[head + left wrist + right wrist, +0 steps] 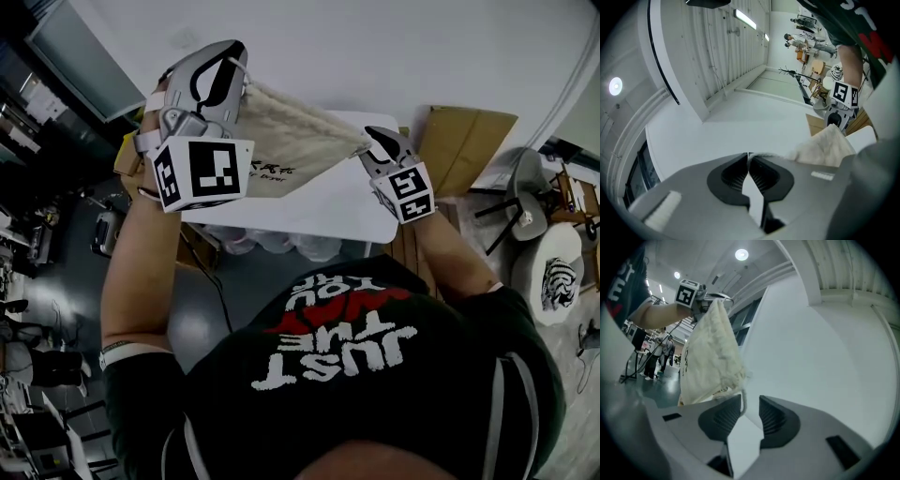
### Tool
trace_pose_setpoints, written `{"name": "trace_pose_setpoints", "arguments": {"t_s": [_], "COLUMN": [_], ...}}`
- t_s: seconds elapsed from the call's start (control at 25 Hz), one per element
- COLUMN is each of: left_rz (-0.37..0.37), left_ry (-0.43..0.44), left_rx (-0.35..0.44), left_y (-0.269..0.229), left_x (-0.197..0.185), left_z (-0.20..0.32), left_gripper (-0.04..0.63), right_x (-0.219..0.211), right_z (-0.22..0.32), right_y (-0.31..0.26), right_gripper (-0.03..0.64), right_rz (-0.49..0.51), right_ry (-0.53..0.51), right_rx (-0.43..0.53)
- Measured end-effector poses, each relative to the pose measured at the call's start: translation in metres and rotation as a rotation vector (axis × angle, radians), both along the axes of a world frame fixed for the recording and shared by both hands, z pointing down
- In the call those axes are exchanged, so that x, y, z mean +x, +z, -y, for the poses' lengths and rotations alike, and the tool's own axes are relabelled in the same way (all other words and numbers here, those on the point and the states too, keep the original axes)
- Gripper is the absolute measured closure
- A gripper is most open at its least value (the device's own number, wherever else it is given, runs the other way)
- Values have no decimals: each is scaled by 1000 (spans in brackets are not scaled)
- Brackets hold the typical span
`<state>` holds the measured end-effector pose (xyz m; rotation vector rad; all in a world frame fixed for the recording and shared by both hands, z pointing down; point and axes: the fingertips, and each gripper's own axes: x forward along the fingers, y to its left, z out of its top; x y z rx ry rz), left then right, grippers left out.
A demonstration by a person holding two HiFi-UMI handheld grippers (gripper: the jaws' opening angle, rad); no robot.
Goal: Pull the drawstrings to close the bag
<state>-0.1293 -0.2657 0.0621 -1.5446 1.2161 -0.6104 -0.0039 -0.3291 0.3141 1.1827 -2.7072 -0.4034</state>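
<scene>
I count one cream bag (300,141), two grippers and one white table (328,211). In the head view the bag hangs in the air over the table. The left gripper (234,56) is at eleven o'clock and the right gripper (377,141) at one o'clock, with both arms stretched forward. Only the right gripper view shows a drawstring (739,401) hanging loose between its wide-apart jaws. The left gripper's jaws pinch tight on the bag's cord (242,73).

The head view is dim, darkest at the left and near edges. Both gripper views are brighter, lit by ceiling lamps (741,254) and a glaring strip light (744,18). Fisheye bends walls (717,56); corners go black.
</scene>
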Motion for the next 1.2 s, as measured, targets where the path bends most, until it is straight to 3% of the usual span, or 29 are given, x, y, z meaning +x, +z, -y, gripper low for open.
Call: {"name": "trace_pose_setpoints", "arguments": {"t_s": [0.08, 0.16, 0.4, 0.6, 0.8, 0.92, 1.2], "left_rz": [0, -3, -65, -126, -274, -377, -501], "left_ry": [-7, -27, -152, -231, -306, -337, -381], "left_rx": [-5, -12, -86, -121, -103, -94, -61], "left_y": [3, 7, 34, 64, 64, 64, 57], "left_x": [-3, -14, -71, -104, -138, -157, -187], "left_z": [1, 4, 17, 21, 28, 27, 32], "left_gripper": [581, 581, 581, 581, 580, 580, 580], "right_x": [-3, 1, 27, 47, 60, 65, 78], "right_z": [2, 6, 17, 30, 38, 35, 37], "right_y": [1, 0, -20, -53, -101, -123, -154], "right_gripper": [527, 595, 601, 601, 600, 601, 601], "right_rz": [-24, -27, -21, -112, -156, -135, -106], "right_ry": [18, 56, 148, 299, 412, 439, 484], "right_rx": [18, 26, 48, 153, 274, 299, 308]}}
